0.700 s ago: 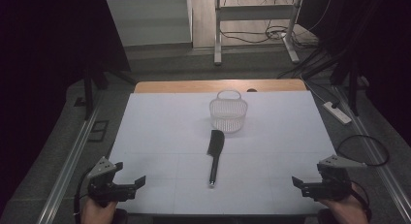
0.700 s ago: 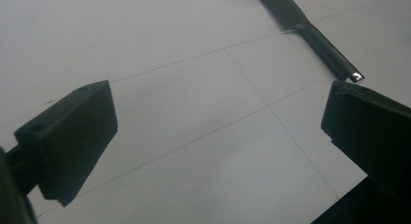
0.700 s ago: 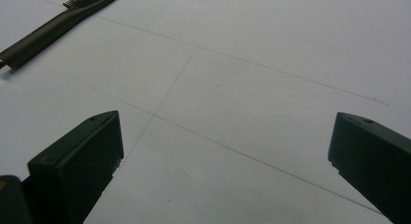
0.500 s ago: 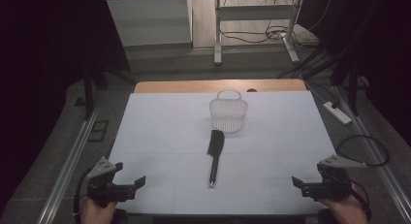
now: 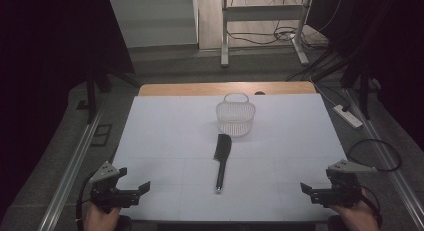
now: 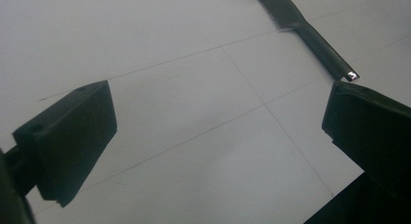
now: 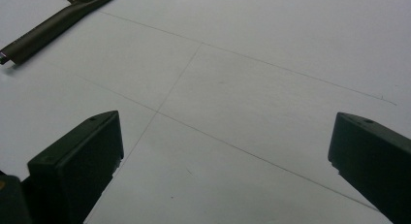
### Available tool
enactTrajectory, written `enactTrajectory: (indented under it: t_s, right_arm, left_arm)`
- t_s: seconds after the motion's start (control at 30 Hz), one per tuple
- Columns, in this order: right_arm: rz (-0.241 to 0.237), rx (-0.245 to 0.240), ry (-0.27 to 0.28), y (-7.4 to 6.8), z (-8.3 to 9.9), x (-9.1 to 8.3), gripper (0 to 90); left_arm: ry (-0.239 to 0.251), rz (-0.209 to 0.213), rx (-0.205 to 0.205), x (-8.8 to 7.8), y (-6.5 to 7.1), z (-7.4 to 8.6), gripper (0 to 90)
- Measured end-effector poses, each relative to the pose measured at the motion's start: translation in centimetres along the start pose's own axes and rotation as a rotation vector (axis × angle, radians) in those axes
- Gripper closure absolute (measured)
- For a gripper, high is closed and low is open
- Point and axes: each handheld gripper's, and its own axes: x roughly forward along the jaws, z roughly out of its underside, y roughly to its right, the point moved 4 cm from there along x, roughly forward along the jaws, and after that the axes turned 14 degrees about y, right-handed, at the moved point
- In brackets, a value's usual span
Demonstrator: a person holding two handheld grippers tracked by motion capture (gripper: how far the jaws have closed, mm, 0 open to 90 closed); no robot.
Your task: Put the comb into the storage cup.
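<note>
Black comb [image 5: 220, 158] lies mid table [image 5: 165, 121], just near of a clear basket [image 5: 236, 118]. Left gripper [image 5: 132, 191] and right gripper [image 5: 311, 191] sit at the near corners, jaws wide apart, holding nothing.

The black comb [image 6: 310, 32] is running off the top edge of the left gripper view, its toothed end beyond the basket [image 5: 235, 117] side missing. In the right gripper view its teeth are likewise being cropped; their spacing is blurring.

Dim room; grey floor [image 5: 165, 66]; white frame legs [image 5: 225, 36]; loose cables [image 5: 272, 37]; power strip [image 5: 348, 116].
</note>
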Motion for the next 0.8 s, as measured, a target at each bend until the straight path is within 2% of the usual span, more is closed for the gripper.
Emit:
enactTrajectory:
  t_s: [0.27,0.37,0.5,0.67,0.8]
  right_arm:
    - [-0.002,-0.005,0.000,-0.1,0.0,0.0,0.0]
    - [-0.002,-0.006,-0.003,-0.1,0.0,0.1,0.0]
    - [-0.004,-0.009,-0.006,-0.1,0.0,0.1,0.0]
    - [-0.006,-0.012,-0.008,-0.1,0.0,0.2,0.0]
    - [-0.008,-0.014,-0.007,-0.1,0.0,0.2,0.0]
  left_arm:
    - [-0.008,0.011,0.022,0.2,0.4,-0.3,0.0]
    - [-0.009,0.030,0.025,0.5,0.6,-0.4,0.0]
    - [-0.006,0.076,0.027,0.8,1.2,-0.7,0.0]
    - [-0.006,0.082,0.043,1.1,1.7,-1.0,0.0]
    - [-0.025,0.096,0.036,1.5,2.1,-1.2,0.0]
